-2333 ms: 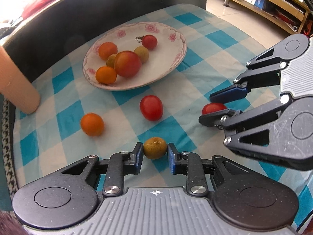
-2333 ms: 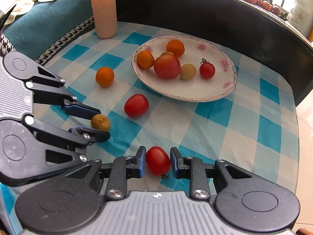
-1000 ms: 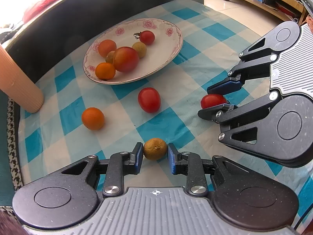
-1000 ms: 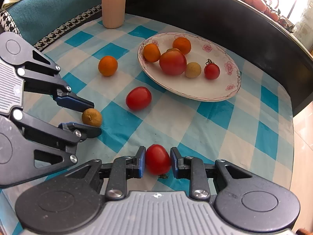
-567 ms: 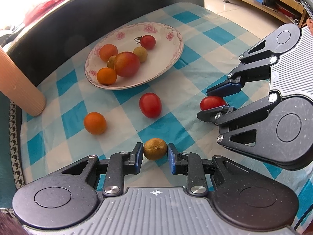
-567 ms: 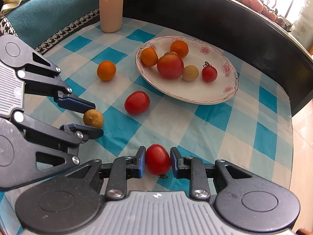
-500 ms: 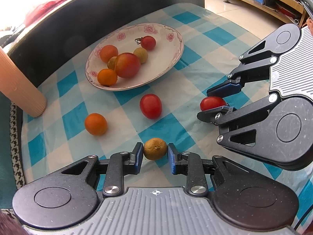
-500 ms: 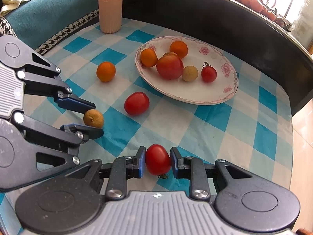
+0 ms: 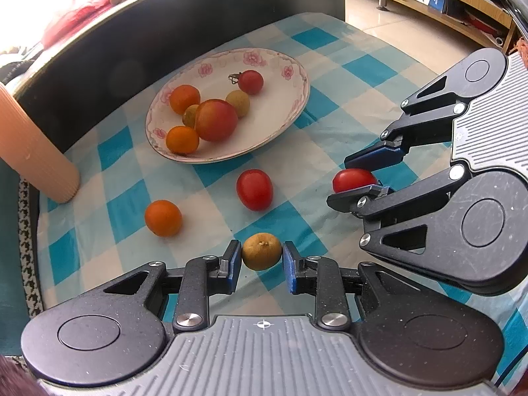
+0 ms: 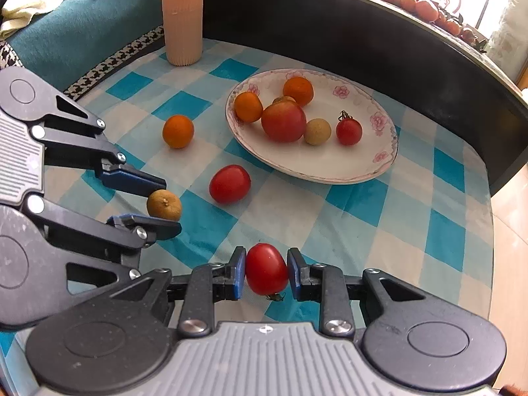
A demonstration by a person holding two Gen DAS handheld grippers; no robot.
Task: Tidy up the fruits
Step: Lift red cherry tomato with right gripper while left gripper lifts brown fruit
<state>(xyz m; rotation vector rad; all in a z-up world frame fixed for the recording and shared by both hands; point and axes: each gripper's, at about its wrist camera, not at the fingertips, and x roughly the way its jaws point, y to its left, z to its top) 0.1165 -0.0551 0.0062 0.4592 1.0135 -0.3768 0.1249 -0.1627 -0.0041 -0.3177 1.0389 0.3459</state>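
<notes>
Fruits are partly sorted: six lie on the plate (image 9: 298, 105), two remain on the checked cloth (image 10: 373, 204), the left gripper (image 9: 260, 261) clamps a brown longan (image 9: 261, 251), and the right gripper (image 10: 266, 275) clamps a red tomato (image 10: 266, 273).

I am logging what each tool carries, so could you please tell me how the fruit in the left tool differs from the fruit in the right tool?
The longan in the left tool is dull yellow-brown and nearly round; the cherry tomato in the right tool is glossy red and egg-shaped. The longan looks slightly smaller. The cherry tomato shows a bit of dark stem underneath; the longan shows only a small stem scar. Both are pinched between blue pads above the checked tablecloth.
</notes>
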